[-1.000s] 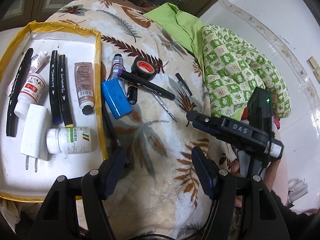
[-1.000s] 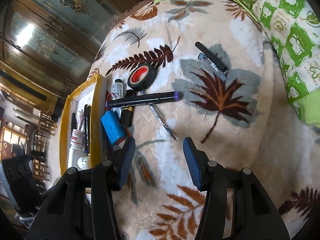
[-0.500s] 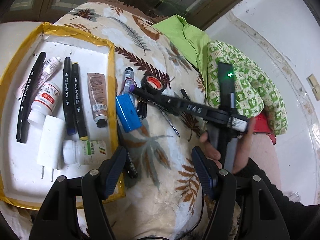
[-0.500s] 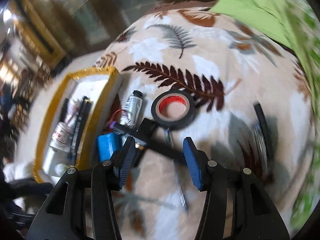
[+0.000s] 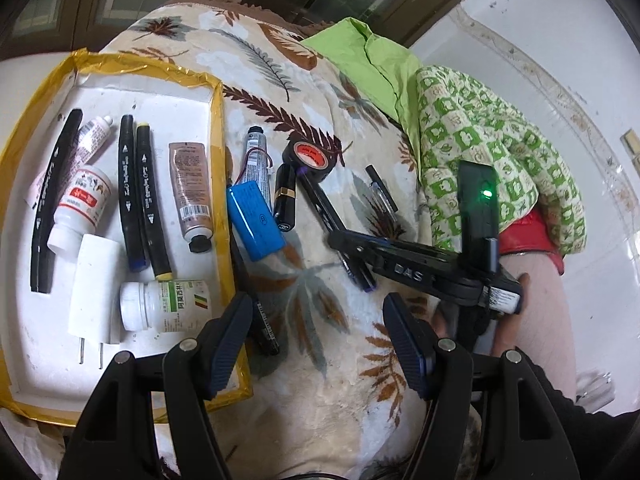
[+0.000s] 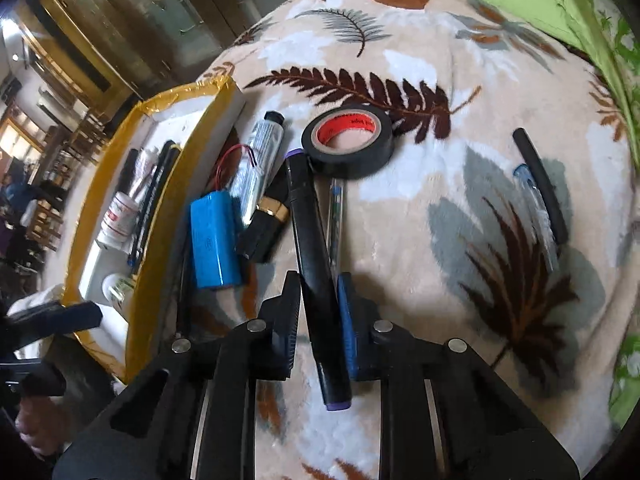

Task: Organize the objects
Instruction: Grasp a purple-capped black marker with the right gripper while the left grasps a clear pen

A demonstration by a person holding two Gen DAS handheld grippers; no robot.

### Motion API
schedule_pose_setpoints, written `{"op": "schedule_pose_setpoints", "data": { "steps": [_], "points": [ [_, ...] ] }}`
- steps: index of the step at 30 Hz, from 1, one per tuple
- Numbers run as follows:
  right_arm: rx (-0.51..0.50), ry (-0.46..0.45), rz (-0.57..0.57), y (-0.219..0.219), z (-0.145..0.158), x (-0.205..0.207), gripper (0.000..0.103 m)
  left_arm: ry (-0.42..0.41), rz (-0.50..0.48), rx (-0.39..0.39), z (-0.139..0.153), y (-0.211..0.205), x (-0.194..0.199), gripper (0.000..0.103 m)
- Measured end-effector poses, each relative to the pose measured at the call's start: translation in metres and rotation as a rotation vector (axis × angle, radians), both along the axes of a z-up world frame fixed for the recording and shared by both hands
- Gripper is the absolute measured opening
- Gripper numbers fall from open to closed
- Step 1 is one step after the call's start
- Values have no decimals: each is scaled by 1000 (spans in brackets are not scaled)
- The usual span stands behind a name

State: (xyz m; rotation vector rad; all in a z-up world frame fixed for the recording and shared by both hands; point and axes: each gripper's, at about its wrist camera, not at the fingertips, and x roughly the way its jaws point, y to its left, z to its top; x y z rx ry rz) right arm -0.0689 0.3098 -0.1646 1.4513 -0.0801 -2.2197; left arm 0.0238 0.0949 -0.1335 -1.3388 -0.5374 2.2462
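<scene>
Right gripper [image 6: 319,312]: closing on the marker [image 6: 310,240], one finger on each side of its barrel; full contact cannot be confirmed.
Marker: lying on the blanket [image 6: 420,208], far purple tip just beside the tape [image 6: 347,142], near tip pointing back past the fingers.
Axis: the marker's long axis is running along the gripper's forward line, so the fingers are pinching across the barrel.
Tray [image 5: 218,128]: lying to the gripper's left, beyond the battery [image 6: 214,240]; the lift should be carrying leftward.
Left gripper [image 5: 320,344]: hanging spread and empty over the tray's near corner.
Nearer hand: right.
</scene>
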Motion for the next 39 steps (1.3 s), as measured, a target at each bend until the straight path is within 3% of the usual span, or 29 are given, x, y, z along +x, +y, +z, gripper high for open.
{"op": "schedule_pose_setpoints", "data": {
  "steps": [6,10,15,19,21,23,24,25,26,27,29,31,39],
  "points": [
    [-107,-60,-95,35,-4,22,15,-19,-41,-9,6,17,-9,68],
    [-118,-69,-176,60,-6,38,15,-57,-80,-58,6,40,-23,68],
    [-78,-87,-342,84,-5,43,15,-160,-96,-105,-11,80,-58,68],
    [-78,-89,-359,83,-9,46,15,-218,-131,-185,-28,119,-95,66],
    [-102,-101,-370,84,-15,48,15,-237,-131,-265,-41,136,-112,57],
    [-130,-103,-380,86,-17,48,15,-287,-118,-336,-60,145,-127,40],
    [-141,-105,-383,86,-19,47,15,-301,-112,-364,-66,148,-132,40],
    [-148,-109,-386,87,-20,47,15,-290,-109,-377,-66,150,-135,39],
    [-156,-110,-386,87,-22,46,15,-282,-97,-410,-65,152,-136,29],
    [-163,-110,-385,89,-23,46,15,-280,-92,-421,-65,152,-135,28],
    [-169,-114,-382,88,-24,44,15,-264,-94,-440,-65,151,-131,12],
    [-164,-120,-379,84,-23,40,15,-259,-96,-415,-65,142,-125,6],
    [-140,-127,-392,81,-22,37,15,-245,-215,-341,-63,120,-53,7]
  ]
}}
